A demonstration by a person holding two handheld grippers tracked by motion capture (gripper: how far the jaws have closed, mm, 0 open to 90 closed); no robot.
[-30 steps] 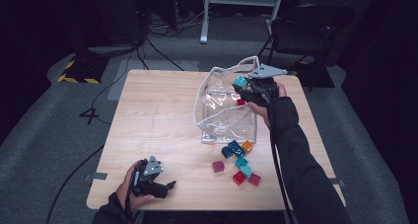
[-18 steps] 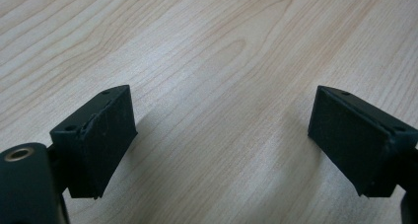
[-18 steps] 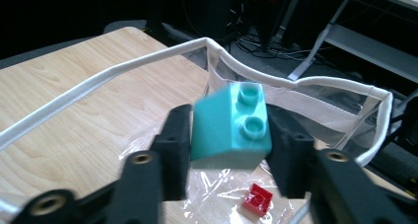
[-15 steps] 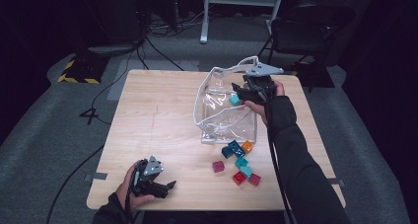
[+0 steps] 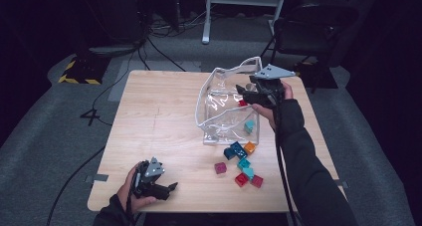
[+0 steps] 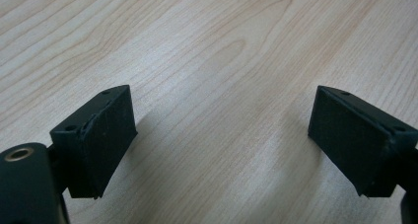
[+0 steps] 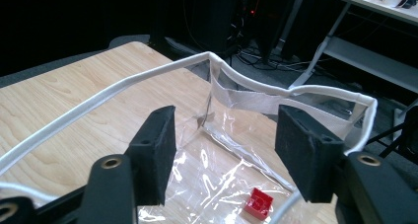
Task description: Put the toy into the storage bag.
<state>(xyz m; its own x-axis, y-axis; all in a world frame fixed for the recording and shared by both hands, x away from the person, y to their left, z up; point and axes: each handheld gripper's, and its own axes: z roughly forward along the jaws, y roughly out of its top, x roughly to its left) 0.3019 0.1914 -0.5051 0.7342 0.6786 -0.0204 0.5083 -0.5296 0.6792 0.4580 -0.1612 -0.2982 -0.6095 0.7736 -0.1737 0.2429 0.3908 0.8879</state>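
A clear plastic bag with a white rim lies open on the wooden table. My right gripper hovers over its mouth. Its jaws have just been opening and nothing is between them. In the right gripper view, the right gripper looks down into the bag, where a red block lies. A teal block and the red block sit inside the bag. My left gripper rests at the table's front left. In its own view, the left gripper is open over bare wood.
Several loose blocks lie just in front of the bag: a blue one, an orange one, a magenta one and a red one among them. A dark chair stands beyond the table's far right corner.
The right gripper was shut on a teal block above the bag. Its jaws parted, and the block dropped into the bag and slid toward its near end. The left hand stayed still.
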